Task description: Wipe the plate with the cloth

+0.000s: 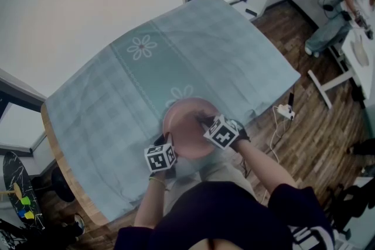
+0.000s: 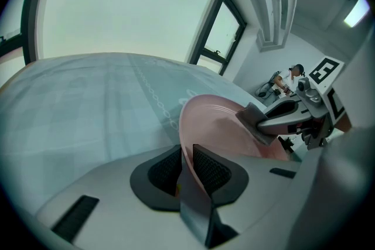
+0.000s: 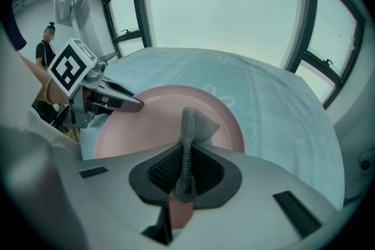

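A pink plate point(image 1: 188, 126) is held tilted over the near part of the table. My left gripper point(image 2: 186, 164) is shut on the plate's point(image 2: 220, 126) near rim, which stands edge-on between its pads. In the head view this gripper point(image 1: 166, 140) is at the plate's lower left. My right gripper point(image 3: 186, 168) is shut on a grey knitted cloth point(image 3: 189, 132), whose free end sticks up over the plate's point(image 3: 146, 123) face. The left gripper view shows the cloth point(image 2: 253, 116) resting against the plate's inner surface. The right gripper point(image 1: 204, 121) reaches in from the plate's right.
A teal checked tablecloth point(image 1: 146, 73) with flower prints covers the table, whose wooden edge point(image 1: 58, 158) shows at the left. A power strip point(image 1: 285, 110) lies on the wooden floor at the right, near a white desk point(image 1: 351, 61). Large windows stand beyond the table.
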### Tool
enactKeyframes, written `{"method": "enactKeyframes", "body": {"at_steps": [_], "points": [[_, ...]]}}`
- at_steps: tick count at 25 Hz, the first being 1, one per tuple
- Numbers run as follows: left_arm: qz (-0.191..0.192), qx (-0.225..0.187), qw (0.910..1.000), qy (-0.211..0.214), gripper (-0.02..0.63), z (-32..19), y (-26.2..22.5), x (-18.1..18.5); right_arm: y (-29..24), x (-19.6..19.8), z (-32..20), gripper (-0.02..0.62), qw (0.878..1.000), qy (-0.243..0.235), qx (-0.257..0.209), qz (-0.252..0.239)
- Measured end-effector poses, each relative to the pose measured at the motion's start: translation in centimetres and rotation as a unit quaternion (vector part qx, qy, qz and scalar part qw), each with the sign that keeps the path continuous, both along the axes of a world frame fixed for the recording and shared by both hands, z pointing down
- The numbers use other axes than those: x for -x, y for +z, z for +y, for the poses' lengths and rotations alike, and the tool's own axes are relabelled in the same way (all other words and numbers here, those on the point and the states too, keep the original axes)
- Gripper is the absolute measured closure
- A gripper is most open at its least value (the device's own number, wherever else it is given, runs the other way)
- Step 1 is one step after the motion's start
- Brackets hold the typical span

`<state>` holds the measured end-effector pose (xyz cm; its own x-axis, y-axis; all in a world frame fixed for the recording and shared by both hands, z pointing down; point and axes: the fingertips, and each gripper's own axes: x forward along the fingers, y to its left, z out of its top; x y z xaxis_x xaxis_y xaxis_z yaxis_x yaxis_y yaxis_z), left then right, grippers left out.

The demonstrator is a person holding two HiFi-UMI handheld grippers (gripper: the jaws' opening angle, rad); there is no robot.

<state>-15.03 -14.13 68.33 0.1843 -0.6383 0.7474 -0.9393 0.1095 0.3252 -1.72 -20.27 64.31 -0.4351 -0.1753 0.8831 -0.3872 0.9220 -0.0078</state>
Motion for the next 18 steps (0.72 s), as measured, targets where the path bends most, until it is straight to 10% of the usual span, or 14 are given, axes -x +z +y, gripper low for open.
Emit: {"method": "enactKeyframes", "body": {"at_steps": [18], "points": [[0.0,0.0,1.0,0.0,0.535,0.0,0.1,0.0,2.8,-2.2,-0.7,0.561,0.997,-0.019,-0.009,0.074]]}}
